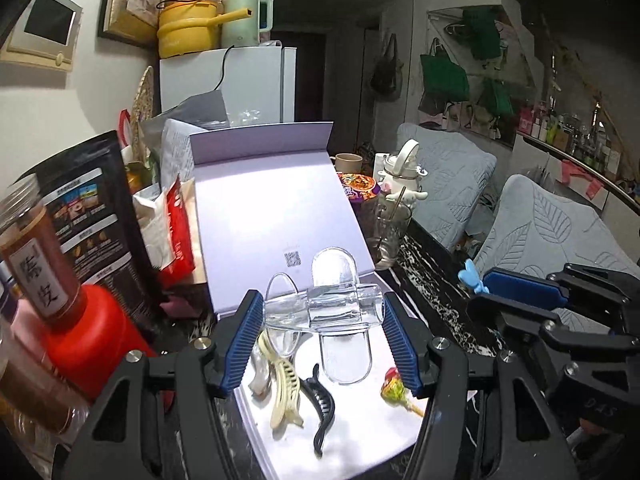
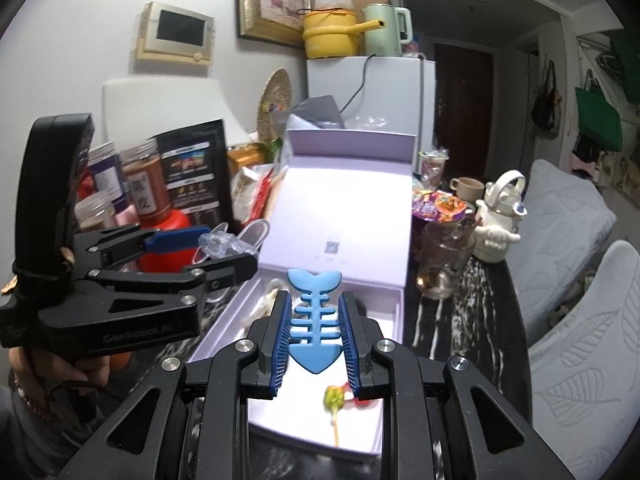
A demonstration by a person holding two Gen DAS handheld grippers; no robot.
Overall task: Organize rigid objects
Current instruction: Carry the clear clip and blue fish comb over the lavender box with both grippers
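Left gripper [image 1: 324, 344] clamps a clear hair clip [image 1: 326, 312] above the open lilac box [image 1: 280, 216]. Right gripper [image 2: 315, 340] clamps a blue fishbone piece [image 2: 315, 316].

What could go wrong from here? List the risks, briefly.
1. The clear hair clip is slick and held only by its ends in the left tool; it may twist or slip out.
2. The right tool, gripping the blue fishbone piece, is close to the left tool above the open box; they could collide.

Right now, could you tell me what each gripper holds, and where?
Left gripper: clear hair clip, by its barrel ends. Right gripper: blue fishbone clip, by its ribs.
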